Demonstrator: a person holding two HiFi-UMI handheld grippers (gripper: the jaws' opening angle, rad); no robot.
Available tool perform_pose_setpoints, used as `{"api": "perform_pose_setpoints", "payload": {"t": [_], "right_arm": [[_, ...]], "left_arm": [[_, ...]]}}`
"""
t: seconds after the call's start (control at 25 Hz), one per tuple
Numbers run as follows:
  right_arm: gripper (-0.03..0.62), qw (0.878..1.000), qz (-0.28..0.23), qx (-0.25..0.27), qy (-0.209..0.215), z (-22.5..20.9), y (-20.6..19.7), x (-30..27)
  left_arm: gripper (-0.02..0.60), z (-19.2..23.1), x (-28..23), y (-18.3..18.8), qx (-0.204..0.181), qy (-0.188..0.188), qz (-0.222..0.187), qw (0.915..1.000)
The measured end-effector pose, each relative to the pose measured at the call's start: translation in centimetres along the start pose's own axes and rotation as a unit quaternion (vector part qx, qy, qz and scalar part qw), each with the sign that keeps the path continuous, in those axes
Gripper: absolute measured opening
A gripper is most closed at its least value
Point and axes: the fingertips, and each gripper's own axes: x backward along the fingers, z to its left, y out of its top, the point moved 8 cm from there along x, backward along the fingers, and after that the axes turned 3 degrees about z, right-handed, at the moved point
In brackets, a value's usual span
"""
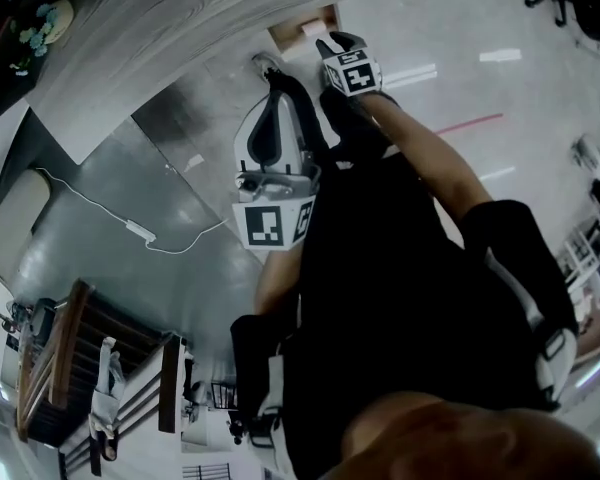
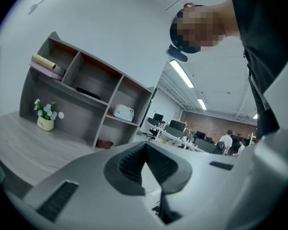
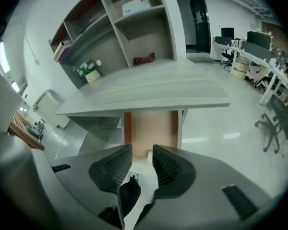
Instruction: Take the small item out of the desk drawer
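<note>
One wide grey wood-grain desk (image 3: 149,87) fills the right gripper view, with an open shelf unit (image 3: 167,28) standing on its far side. Below the desk's near edge a drawer (image 3: 151,126) is pulled out, its brown wooden bottom bare. In the head view the left gripper (image 1: 263,65) points toward the floor just beside the drawer, its jaws clenched tip to tip with nothing between them. The right gripper (image 3: 142,150) hangs tilted steeply down over the drawer's front. Its jaws are released and stand apart, with the pads pressing on nothing. A small pot of white flowers (image 3: 90,73) sits on the desk near the shelves. The small item (image 3: 149,155), a pale little block, lies at the drawer's front edge and shows in the gap between the right jaws, just beyond their tips.
</note>
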Motion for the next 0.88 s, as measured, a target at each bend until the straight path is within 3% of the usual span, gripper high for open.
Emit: {"api": "perform_pose_setpoints", "payload": {"t": [0.36,0.48,0.88], "right_arm": [[0.215,0.997,0.069,-0.005,-0.019,-0.9,-2.1,-6.9],[0.238,0.995,0.094,-0.018,-0.005,-0.7,-2.7,-9.1],[0.261,0.988,0.148,-0.05,-0.005,-1.5,-3.5,-13.1]], "left_arm": [[-0.003,1.7,-1.3,-1.8,0.019,-0.002,0.006,0.9998],[-0.003,2.2,-1.7,-2.3,0.029,0.003,0.01,0.9995],[-0.003,3.0,-2.6,-3.5,0.043,0.003,0.019,0.9989]]}}
